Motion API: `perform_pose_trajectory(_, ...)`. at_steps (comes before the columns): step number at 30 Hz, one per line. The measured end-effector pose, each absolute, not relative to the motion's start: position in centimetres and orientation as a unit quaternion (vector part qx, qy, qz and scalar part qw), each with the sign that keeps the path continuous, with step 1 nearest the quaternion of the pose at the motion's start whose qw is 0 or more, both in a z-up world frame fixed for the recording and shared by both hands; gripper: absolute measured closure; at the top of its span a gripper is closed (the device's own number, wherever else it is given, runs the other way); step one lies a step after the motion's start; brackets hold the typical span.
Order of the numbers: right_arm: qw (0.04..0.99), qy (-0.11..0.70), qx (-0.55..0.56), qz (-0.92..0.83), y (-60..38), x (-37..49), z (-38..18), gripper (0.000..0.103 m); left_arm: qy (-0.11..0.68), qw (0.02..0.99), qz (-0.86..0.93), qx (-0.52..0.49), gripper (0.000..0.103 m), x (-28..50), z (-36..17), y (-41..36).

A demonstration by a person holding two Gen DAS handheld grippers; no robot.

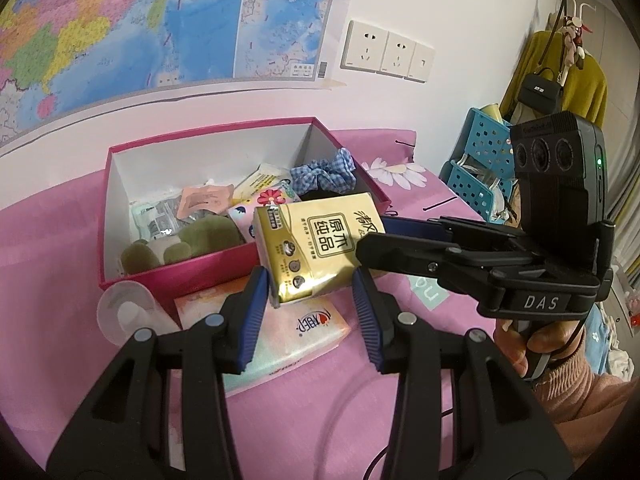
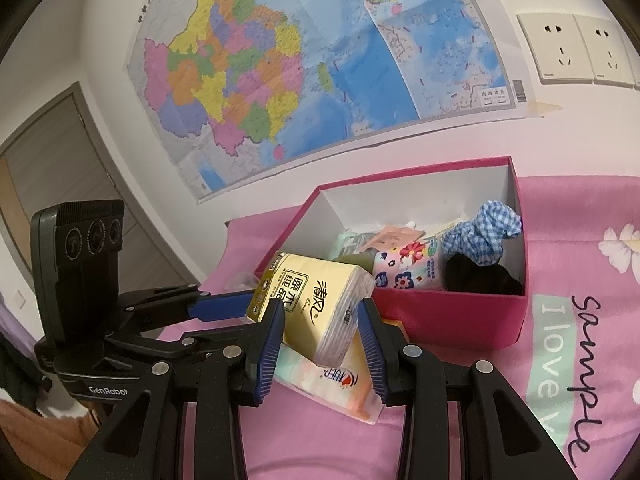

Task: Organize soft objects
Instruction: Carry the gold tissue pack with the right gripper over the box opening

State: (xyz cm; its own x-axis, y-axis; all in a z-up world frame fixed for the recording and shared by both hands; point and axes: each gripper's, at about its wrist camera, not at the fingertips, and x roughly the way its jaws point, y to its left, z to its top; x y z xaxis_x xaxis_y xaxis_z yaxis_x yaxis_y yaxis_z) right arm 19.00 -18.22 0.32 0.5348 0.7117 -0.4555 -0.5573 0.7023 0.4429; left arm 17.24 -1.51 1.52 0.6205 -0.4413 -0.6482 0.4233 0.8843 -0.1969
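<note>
A yellow tissue pack hangs in the air just in front of the pink box. My left gripper and my right gripper both close on it from two sides; the right gripper also shows in the left wrist view, the left gripper in the right wrist view. The box holds a blue checked scrunchie, a flowered tissue pack, a green plush toy and packets. A pastel tissue pack lies on the pink cloth below.
A clear plastic cup lies left of the pastel pack. Blue perforated baskets stand at the right end of the table. A map and wall sockets cover the wall behind. A hairpin lies on the cloth.
</note>
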Motion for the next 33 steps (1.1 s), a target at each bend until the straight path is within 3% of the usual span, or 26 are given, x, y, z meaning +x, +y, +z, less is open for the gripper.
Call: perform_pose_trajectory(33, 0.869, 0.310, 0.120, 0.366, -18.2, 21.0, 0.9, 0.064, 0.363, 0.902, -0.233, -0.011, 0.058, 18.8, 1.9, -1.7)
